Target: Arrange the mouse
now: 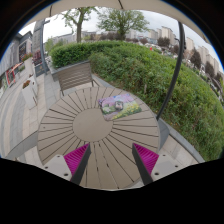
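Observation:
I am over a round wooden slatted table [85, 125] outdoors. A mouse pad [120, 104] with a colourful print lies on the far right part of the table, well beyond my fingers. A small pale shape on it may be the mouse, but I cannot tell. My gripper [111, 160] is open, its two fingers with magenta pads [76, 157] spread wide above the near part of the table. Nothing is between them.
A wooden bench [73, 76] stands beyond the table. A chair [30, 92] stands at the left. A green hedge [165, 75] runs along the right. A dark pole [178, 60] rises at the right. Paved ground [12, 125] surrounds the table.

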### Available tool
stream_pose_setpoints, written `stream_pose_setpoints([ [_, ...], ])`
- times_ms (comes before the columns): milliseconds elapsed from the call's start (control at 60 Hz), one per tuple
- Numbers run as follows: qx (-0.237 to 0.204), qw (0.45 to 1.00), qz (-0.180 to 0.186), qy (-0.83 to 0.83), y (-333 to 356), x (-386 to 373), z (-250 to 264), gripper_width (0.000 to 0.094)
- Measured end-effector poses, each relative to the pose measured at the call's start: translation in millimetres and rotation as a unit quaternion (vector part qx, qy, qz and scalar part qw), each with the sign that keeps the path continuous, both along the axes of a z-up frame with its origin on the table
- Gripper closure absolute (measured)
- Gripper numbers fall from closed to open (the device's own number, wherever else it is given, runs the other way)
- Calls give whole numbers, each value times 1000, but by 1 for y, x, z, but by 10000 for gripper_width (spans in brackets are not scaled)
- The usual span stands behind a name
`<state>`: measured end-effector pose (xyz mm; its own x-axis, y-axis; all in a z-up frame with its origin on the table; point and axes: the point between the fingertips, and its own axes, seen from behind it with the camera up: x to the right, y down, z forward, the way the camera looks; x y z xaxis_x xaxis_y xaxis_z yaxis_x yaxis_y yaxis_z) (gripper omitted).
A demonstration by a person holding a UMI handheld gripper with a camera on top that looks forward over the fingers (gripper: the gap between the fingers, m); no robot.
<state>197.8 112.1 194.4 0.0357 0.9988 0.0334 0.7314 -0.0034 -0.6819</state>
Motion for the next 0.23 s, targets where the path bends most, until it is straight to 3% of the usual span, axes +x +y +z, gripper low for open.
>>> stream_pose_setpoints([
  [117,12,1000,2,4,-1,12,-2,79],
  [233,-11,1000,6,-1,-19,20,-5,80],
])
